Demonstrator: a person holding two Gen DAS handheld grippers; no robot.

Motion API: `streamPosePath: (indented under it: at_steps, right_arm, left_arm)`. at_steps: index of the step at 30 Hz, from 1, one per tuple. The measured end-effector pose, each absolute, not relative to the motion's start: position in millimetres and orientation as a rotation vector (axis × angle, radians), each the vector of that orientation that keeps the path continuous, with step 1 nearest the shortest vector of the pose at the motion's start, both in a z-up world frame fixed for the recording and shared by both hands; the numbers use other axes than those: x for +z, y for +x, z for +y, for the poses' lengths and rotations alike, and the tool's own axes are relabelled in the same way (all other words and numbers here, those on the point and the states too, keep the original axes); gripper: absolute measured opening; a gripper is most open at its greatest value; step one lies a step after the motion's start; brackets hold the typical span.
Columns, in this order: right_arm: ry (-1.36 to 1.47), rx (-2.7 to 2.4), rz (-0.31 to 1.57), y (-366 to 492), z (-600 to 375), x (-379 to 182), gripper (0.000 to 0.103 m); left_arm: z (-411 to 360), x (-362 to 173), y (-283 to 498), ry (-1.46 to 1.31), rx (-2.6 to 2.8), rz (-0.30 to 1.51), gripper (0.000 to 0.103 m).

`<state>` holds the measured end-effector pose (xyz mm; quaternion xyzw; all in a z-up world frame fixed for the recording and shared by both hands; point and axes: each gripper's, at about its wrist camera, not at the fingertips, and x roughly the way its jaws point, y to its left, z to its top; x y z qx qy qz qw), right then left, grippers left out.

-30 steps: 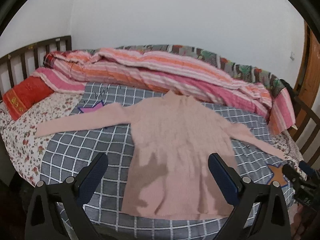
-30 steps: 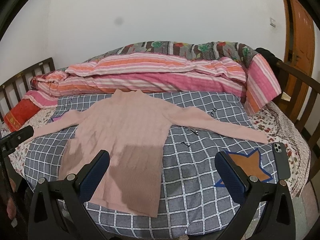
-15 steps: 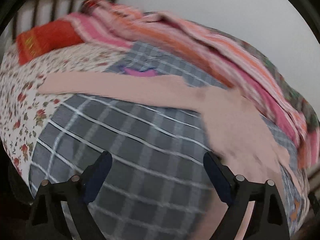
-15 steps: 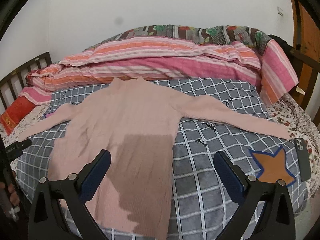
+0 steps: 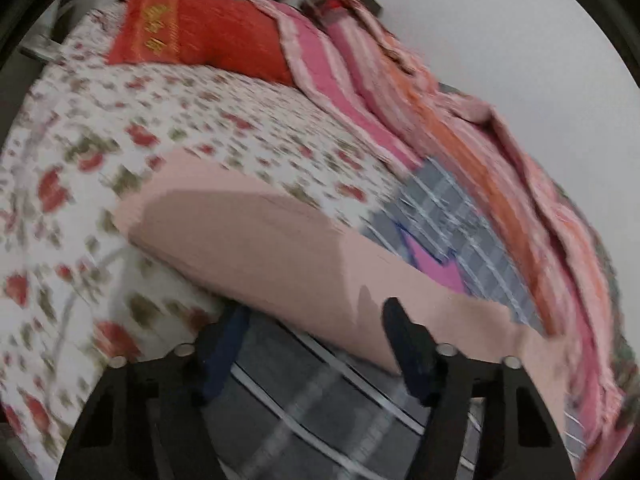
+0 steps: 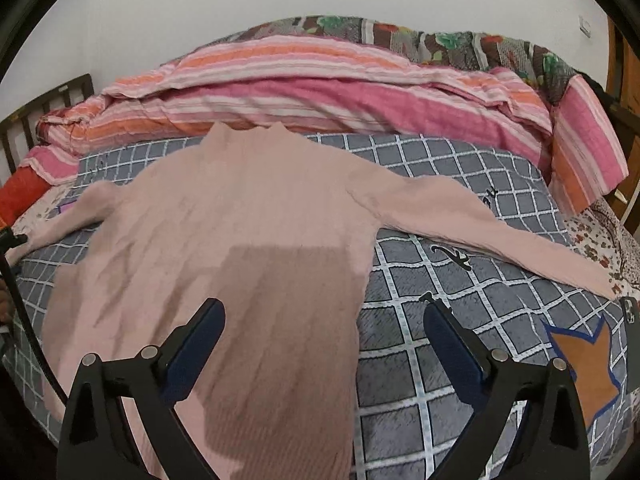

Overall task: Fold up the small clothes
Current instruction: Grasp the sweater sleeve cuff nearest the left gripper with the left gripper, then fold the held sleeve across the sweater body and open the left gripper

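Observation:
A pink long-sleeved sweater [image 6: 248, 232] lies flat on the bed with both sleeves spread out. In the left wrist view its left sleeve [image 5: 256, 236] stretches from the flowered sheet towards the right. My left gripper [image 5: 316, 328] is open, low over this sleeve, one finger on each side of it; the view is blurred. My right gripper [image 6: 322, 320] is open and empty, above the sweater's lower right body. The right sleeve [image 6: 500, 236] reaches to the bed's right side.
A grey checked blanket [image 6: 440, 312] with an orange star patch [image 6: 588, 364] covers the bed. A striped pink and orange quilt [image 6: 340, 96] is piled at the back. A red pillow [image 5: 200, 36] lies by the dark headboard rails. A phone [image 6: 630, 312] lies at the right edge.
My left gripper has swung left and down from the sweater's body to close over the left sleeve. My right gripper has moved forward and lower towards the sweater's body.

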<state>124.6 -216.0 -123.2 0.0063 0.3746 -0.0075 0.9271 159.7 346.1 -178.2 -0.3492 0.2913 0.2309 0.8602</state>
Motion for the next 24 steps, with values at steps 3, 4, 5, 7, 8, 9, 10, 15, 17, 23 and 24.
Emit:
streamPosePath:
  at_steps: [3,4,5,7,8,9,10,15,17,23,24]
  right_arm:
    - [0.032,-0.006,0.774,133,-220,-123,0.098]
    - [0.027,-0.006,0.773,136,-220,-122,0.098]
    - [0.02,-0.007,0.768,138,-221,-120,0.098]
    - [0.011,-0.008,0.748,143,-223,-115,0.098]
    - [0.01,-0.003,0.74,145,-225,-113,0.098]
    - [0.01,0.003,0.728,148,-228,-111,0.098]
    - [0.012,0.006,0.721,150,-232,-109,0.098]
    - [0.037,0.033,0.689,171,-254,-103,0.098]
    - [0.054,0.039,0.672,179,-263,-101,0.098]
    - [0.077,0.038,0.631,192,-290,-108,0.098]
    - [0.086,0.034,0.63,191,-296,-113,0.098]
  left_arm:
    - [352,-172,172,-0.628,0.565,0.641,0.029]
    - [351,-167,176,-0.569,0.583,0.647,0.016]
    - [350,-161,180,-0.544,0.57,0.658,0.007]
    - [346,-148,185,-0.529,0.557,0.643,0.007]
    - [342,-138,187,-0.516,0.545,0.621,0.007]
    - [335,-127,191,-0.5,0.525,0.604,0.007]
    - [327,-119,192,-0.487,0.507,0.592,0.007]
    - [250,-58,223,-0.369,0.331,0.505,0.007]
    - [215,-42,237,-0.31,0.28,0.494,0.007]
    - [76,-22,285,-0.144,0.085,0.514,0.007]
    - [50,-24,290,-0.124,0.047,0.52,0.007]
